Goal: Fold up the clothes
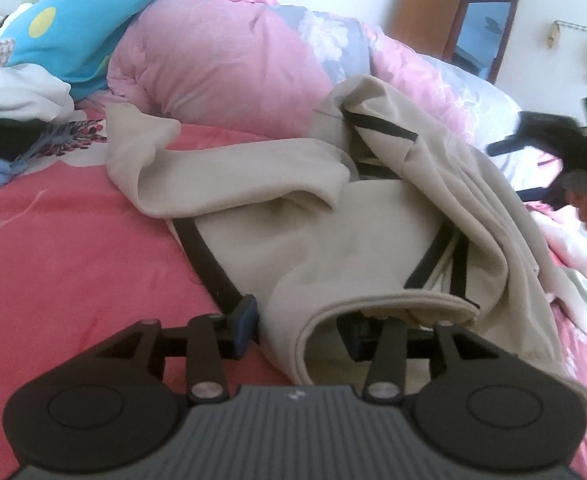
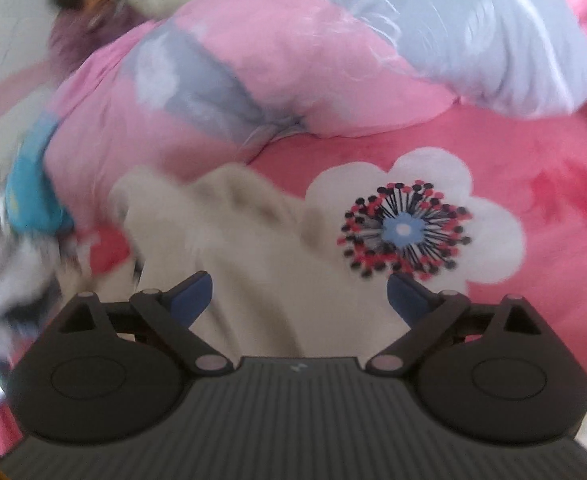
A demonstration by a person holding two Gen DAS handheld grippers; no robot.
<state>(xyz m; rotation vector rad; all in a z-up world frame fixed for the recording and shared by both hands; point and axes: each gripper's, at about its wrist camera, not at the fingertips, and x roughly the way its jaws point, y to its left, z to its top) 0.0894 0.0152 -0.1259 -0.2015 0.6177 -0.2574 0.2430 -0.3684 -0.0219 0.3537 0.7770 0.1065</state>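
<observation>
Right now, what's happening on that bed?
A person is folding a beige garment with black trim on the pink flowered bedsheet, a handheld gripper in each hand. The left gripper sits at the garment's near hem, jaws partly open with fabric between them. The right gripper hangs open and empty above the cloth. The garment is still rumpled.

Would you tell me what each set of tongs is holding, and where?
Left tongs straddle the beige garment's near hem; whether they grip is unclear. Right tongs hold nothing.
</observation>
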